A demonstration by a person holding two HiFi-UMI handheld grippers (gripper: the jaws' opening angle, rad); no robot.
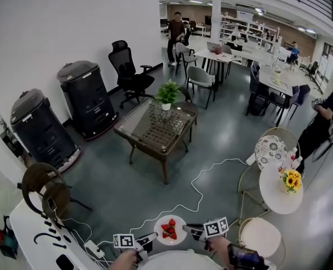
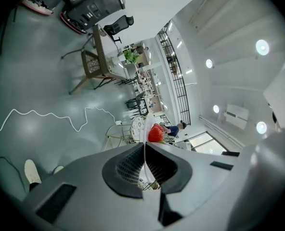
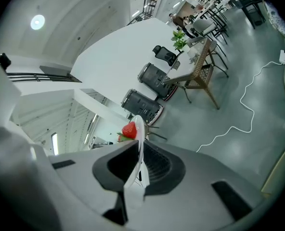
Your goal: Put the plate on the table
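Plate: one, white. I hold the plate [image 1: 170, 230] in the air between my two grippers, over the grey floor [image 1: 223, 134]. It sits just beyond the far rim of the white round surface [image 1: 178, 260] in front of me and does not rest on it.
Strawberries: a small cluster of red strawberries [image 1: 169, 229] lies on the plate. I make out three or four and cannot count them exactly.
Grippers: two, each carrying one marker cube.
Left gripper: my left gripper [image 1: 153, 236] is clenched on the plate's left rim. In the left gripper view the thin rim runs edge-on between the ribbed pads.
Right gripper: my right gripper [image 1: 187, 228] is clamped on the opposite rim. In the right gripper view the rim is pinched the same way, with a strawberry showing past the pads.
Hands: my left hand [image 1: 124, 260] and right hand [image 1: 220, 246] sit low at the bottom of the head view. The two grippers angle inward toward each other and tip slightly down.
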